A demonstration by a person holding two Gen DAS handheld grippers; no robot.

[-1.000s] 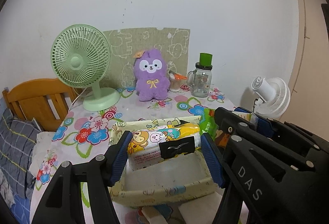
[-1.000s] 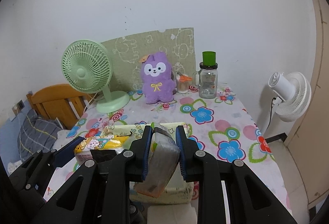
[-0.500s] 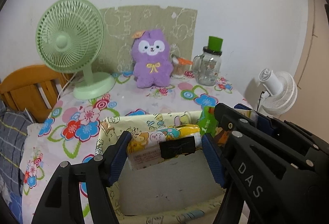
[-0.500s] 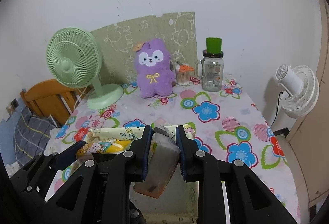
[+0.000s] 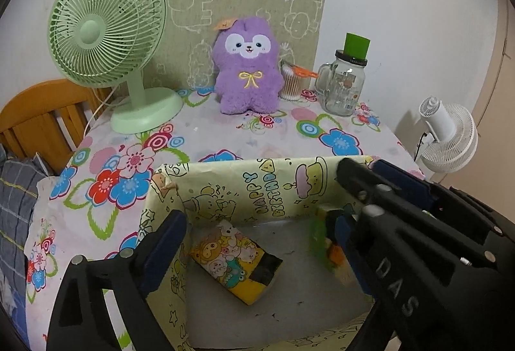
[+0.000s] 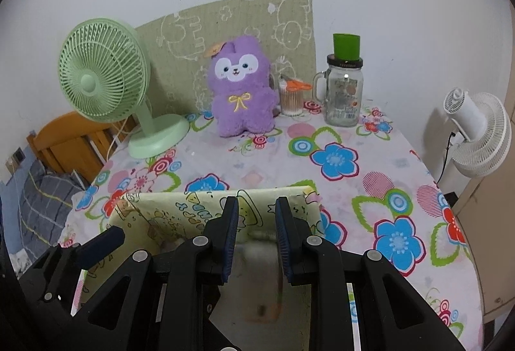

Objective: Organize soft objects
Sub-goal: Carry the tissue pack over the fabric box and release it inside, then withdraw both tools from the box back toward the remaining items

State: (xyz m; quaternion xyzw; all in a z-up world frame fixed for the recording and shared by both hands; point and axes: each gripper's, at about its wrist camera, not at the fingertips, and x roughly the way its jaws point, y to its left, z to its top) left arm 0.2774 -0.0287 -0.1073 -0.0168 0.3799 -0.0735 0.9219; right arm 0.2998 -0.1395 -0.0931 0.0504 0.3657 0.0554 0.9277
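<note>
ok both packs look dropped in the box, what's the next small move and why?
Probably lift both grippers straight up out of the box. The yellow tissue pack lies loose on the box floor, clear of the left gripper, whose jaws have just opened wide. The right gripper has just been opening too; the green pack hangs blurred beside it, apparently released. Nothing's left to hold.
</note>
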